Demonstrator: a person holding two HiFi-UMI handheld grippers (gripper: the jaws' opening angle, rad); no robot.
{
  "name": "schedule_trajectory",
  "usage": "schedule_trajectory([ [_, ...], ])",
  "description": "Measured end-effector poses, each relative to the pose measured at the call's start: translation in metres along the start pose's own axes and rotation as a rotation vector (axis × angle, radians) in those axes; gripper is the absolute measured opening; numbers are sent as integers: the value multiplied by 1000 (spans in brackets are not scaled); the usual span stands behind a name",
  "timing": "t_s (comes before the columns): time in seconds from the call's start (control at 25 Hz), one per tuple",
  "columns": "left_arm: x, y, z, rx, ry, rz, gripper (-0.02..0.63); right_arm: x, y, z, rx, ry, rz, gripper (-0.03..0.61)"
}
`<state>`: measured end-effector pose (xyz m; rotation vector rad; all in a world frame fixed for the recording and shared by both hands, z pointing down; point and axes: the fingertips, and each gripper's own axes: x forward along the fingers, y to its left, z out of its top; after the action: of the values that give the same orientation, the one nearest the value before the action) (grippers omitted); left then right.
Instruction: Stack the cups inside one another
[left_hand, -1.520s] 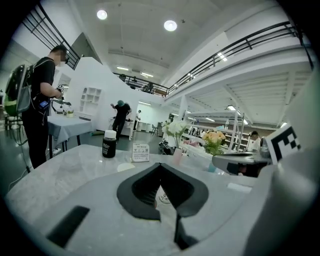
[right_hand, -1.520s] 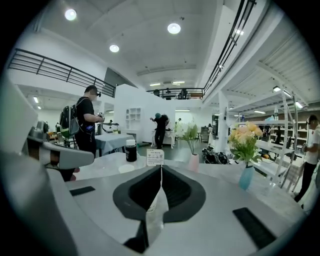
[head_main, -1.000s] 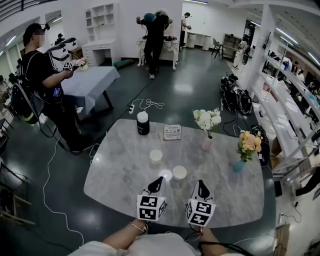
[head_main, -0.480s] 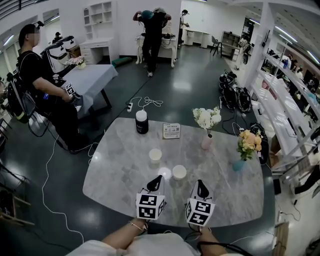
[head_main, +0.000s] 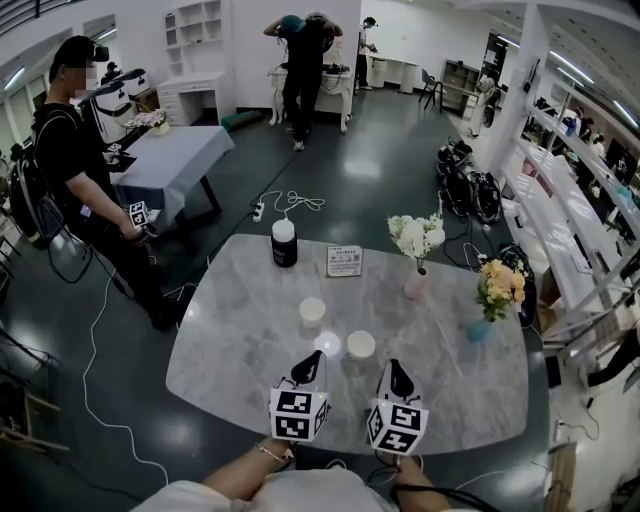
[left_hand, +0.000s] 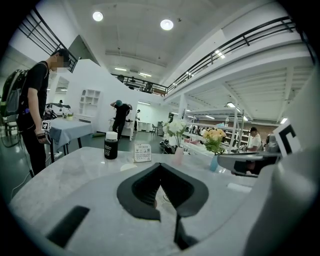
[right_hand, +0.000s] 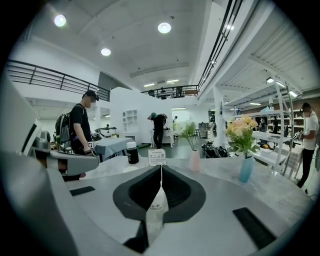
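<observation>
Sign card (head_main: 344, 262) and bottle label (head_main: 284, 254) carry print; too small to read

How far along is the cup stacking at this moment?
Done: nothing; the far cup and the near cup stand apart on the table, neither nested. In hand: nothing; the left gripper and right gripper have shut, empty jaws, short of the cups. Remaining: grasp one cup and set it inside the other.
</observation>
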<state>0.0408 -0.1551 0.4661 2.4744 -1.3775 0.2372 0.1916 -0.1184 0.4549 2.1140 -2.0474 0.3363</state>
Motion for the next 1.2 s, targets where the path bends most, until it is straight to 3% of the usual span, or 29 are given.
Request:
schedule_trajectory([
  [0.28, -9, 34, -5, -54, 5, 22, 5, 19, 58, 1, 72, 3, 111, 12],
  [0.64, -12, 104, -28, -90, 39, 108, 5, 69, 128, -30, 101, 78, 213, 14],
  [0.84, -11, 142, -43, -117, 68, 146, 5, 96, 152, -54, 118, 135, 232, 16],
  [1.2, -3, 177, -68, -133, 113, 159, 5, 136, 161, -81, 119, 179, 200, 97],
])
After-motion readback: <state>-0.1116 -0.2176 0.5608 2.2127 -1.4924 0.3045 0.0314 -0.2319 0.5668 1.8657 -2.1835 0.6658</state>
